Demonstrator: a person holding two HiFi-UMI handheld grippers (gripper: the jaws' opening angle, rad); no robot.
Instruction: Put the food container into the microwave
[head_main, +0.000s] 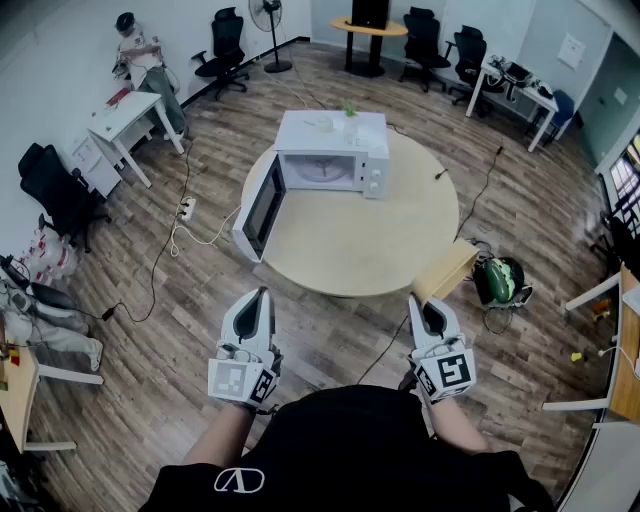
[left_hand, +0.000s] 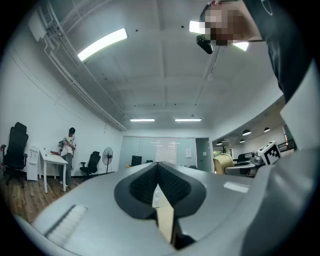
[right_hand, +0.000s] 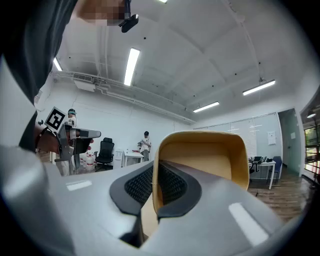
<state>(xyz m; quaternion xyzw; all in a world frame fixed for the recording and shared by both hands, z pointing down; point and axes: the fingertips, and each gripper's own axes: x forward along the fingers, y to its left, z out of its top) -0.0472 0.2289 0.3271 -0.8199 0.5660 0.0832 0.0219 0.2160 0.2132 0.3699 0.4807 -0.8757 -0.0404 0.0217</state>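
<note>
Being clamped by one thin wall, the food container (right_hand: 215, 157) could be twisted from the right gripper (head_main: 428, 312) before the microwave (head_main: 330, 150) ahead.

Your food container (head_main: 447, 272) is plain tan. The microwave (head_main: 330, 150) is white, its door window dark; the table (head_main: 400, 250) is pale beige. Your left gripper (head_main: 262, 293) and right gripper (head_main: 415, 300) are white and grey, their cubes patterned with black-and-white squares. The floor (head_main: 320, 340) shows brown wood grain.
</note>
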